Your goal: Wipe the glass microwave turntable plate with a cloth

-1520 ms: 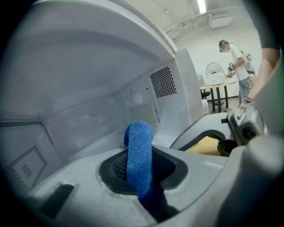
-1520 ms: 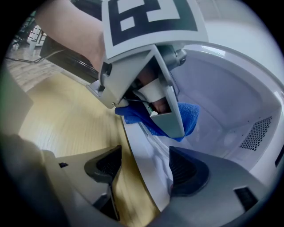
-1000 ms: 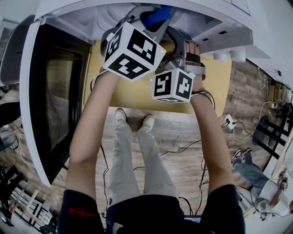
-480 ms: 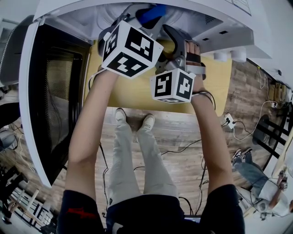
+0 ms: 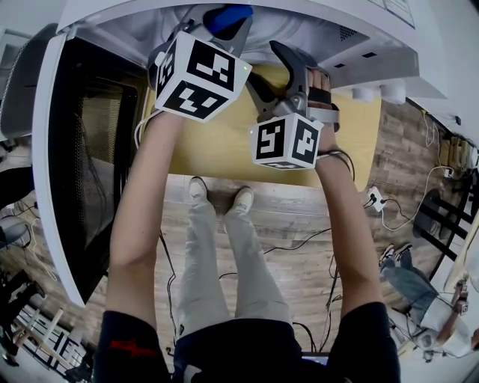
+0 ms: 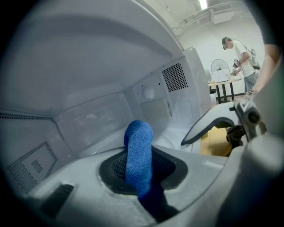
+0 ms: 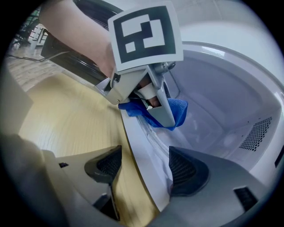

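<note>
The blue cloth (image 6: 138, 150) is folded into a roll, and my left gripper (image 6: 140, 173) is shut on it inside the white microwave cavity (image 6: 88, 66). In the head view the cloth (image 5: 228, 15) shows just under the microwave's top edge, above the left gripper's marker cube (image 5: 198, 75). My right gripper (image 7: 144, 170) is open, its jaws astride the microwave's white front sill (image 7: 137, 150). A faint clear ridged rim (image 7: 153, 135), possibly the glass plate, lies just inside the sill under the cloth (image 7: 177, 108). The right gripper (image 5: 273, 78) hovers to the right of the left one.
The microwave door (image 5: 82, 149) hangs open at the left. The microwave stands on a pale wooden table (image 5: 217, 149). Vent holes (image 6: 174, 77) mark the cavity's back wall. Cables and a power strip (image 5: 374, 200) lie on the wood floor. A person (image 6: 242, 57) stands far off.
My left gripper has moved left and further into the microwave with the cloth. The right gripper has stayed close to the front sill.
</note>
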`<state>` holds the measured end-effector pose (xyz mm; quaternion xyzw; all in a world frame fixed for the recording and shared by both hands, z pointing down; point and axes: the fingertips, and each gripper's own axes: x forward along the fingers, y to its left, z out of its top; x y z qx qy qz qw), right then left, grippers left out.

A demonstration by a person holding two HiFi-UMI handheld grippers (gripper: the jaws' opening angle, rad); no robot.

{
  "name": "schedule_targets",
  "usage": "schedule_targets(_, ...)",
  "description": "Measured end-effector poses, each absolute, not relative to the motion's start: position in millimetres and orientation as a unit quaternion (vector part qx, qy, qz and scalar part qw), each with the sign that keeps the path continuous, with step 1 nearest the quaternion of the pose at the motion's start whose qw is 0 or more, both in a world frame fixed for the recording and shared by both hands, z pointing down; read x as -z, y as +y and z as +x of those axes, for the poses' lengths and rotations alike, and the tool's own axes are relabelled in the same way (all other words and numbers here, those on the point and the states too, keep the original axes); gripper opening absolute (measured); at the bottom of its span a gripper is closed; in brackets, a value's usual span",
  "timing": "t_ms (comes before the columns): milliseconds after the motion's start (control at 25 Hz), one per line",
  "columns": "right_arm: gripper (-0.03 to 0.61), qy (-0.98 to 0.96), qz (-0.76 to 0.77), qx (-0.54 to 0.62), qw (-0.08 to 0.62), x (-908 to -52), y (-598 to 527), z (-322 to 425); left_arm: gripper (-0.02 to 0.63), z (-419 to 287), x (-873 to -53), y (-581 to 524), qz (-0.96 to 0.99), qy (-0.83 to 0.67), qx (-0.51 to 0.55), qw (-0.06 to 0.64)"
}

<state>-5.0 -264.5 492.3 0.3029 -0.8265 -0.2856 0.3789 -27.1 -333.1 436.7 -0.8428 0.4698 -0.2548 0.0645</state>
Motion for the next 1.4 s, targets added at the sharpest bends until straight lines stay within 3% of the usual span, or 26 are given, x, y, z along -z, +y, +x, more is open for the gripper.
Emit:
schedule_targets(760, 0.313, -0.825, 0.303, 0.289, 0.380, -493, -264, -5, 0.063, -75, -439, -348, -0.778, 0.551, 0.288, 0.094)
schedule_targets(1400, 0.313, -0.824, 0.305, 0.287, 0.381, -493, -264, -4, 0.063, -49, -442, -348, -0.799, 0.518, 0.293, 0.087)
